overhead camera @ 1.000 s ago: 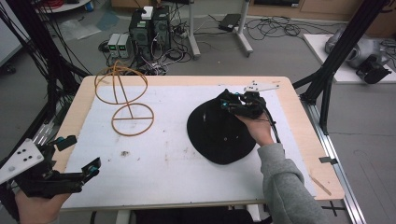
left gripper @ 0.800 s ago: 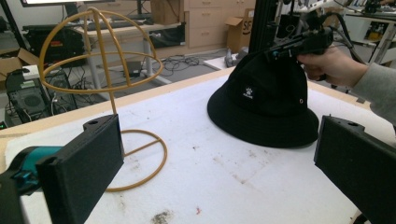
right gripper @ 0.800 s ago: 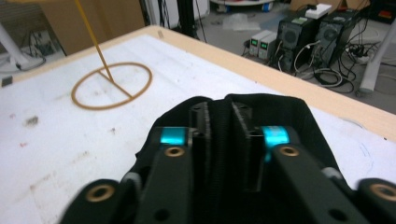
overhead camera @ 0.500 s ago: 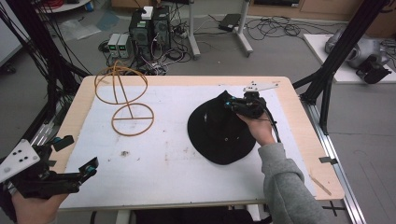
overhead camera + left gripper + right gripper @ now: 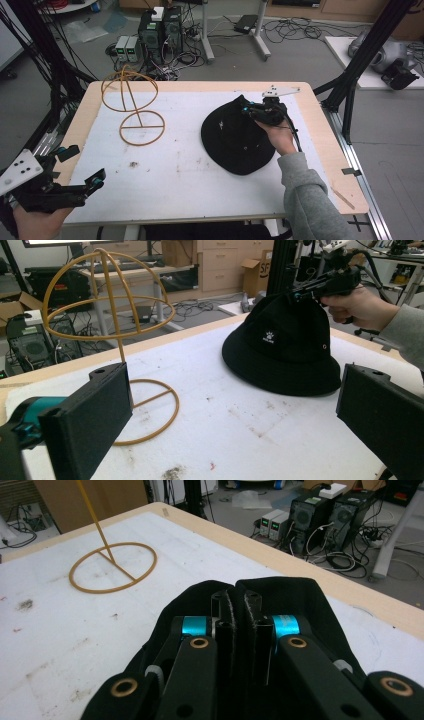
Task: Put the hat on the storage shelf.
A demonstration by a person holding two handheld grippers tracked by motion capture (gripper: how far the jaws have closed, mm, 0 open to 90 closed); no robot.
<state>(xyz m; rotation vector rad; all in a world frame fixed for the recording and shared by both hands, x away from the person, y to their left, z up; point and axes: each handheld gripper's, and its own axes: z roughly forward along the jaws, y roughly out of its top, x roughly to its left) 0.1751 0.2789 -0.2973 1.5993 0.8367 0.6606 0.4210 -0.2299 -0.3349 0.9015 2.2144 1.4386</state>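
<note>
Hat (image 5: 235,140): soft, light cloth right of the wire stand (image 5: 132,107); you pinch its crown.
Right gripper (image 5: 235,611): jaws clamped on hat cloth.
Left gripper (image 5: 82,170): jaws wide, empty.

High view overhead, facing forward-down; tool views low, close; all share wire stand (image 5: 131,106), hat (image 5: 235,137).

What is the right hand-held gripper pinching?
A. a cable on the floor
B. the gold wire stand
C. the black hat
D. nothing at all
C: in the right gripper view the right hand-held gripper has its jaws closed on a fold of the black hat, while the gold wire stand stands apart on the table.
</note>
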